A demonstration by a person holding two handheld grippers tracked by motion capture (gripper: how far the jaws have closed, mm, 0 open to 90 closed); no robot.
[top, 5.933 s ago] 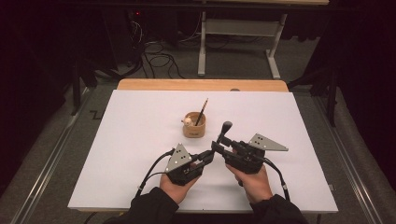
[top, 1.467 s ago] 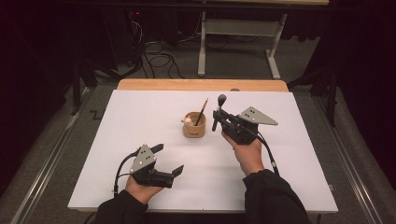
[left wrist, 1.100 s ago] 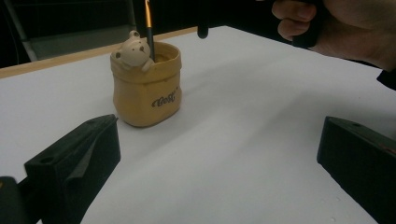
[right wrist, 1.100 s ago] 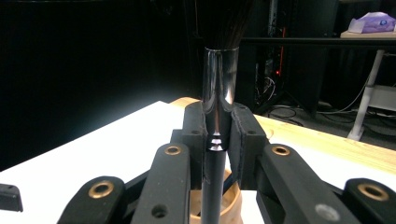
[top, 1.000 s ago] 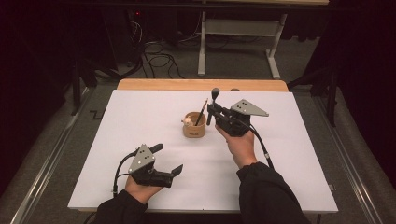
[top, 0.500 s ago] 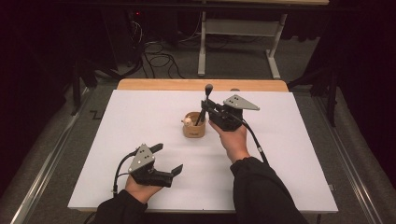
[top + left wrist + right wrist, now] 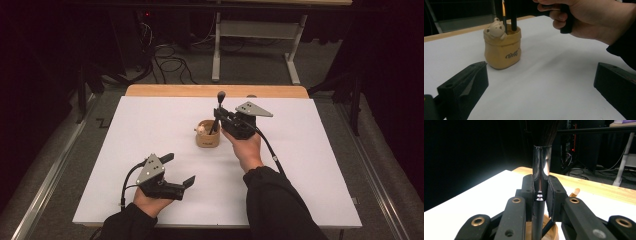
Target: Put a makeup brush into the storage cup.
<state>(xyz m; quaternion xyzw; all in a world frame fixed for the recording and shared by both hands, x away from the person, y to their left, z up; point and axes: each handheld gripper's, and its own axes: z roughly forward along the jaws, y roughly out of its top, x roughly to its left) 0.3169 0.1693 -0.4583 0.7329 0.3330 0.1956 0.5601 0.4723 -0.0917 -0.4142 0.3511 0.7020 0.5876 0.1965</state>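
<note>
A tan bag-shaped holder [image 7: 207, 137] with a small bear figure [image 7: 495, 28] stands mid-table. My right gripper [image 7: 222, 118] hovers just right of it, shut on a black brush [image 7: 218, 109] held upright, bristles up. In the right gripper view the jaws clamp the brush's shiny ferrule [image 7: 541, 165] above the holder's rim [image 7: 550, 231]. The brush's handle [image 7: 513, 15] reaches down into the holder [image 7: 502, 50], beside a thin wooden-tipped stick [image 7: 504, 12]. My left gripper [image 7: 179, 169] rests open near the front edge, nothing between its jaws.
A white sheet [image 7: 150, 125] covers the table; a wooden strip [image 7: 175, 90] runs along the far edge. Beyond it are a white desk frame [image 7: 255, 45] and cables [image 7: 167, 65] on the floor. The right hand [image 7: 596, 18] hangs above the sheet.
The right gripper has carried the brush left and away from the person, to the holder, with its handle now down inside. The left gripper drew back earlier and has stayed still since.
</note>
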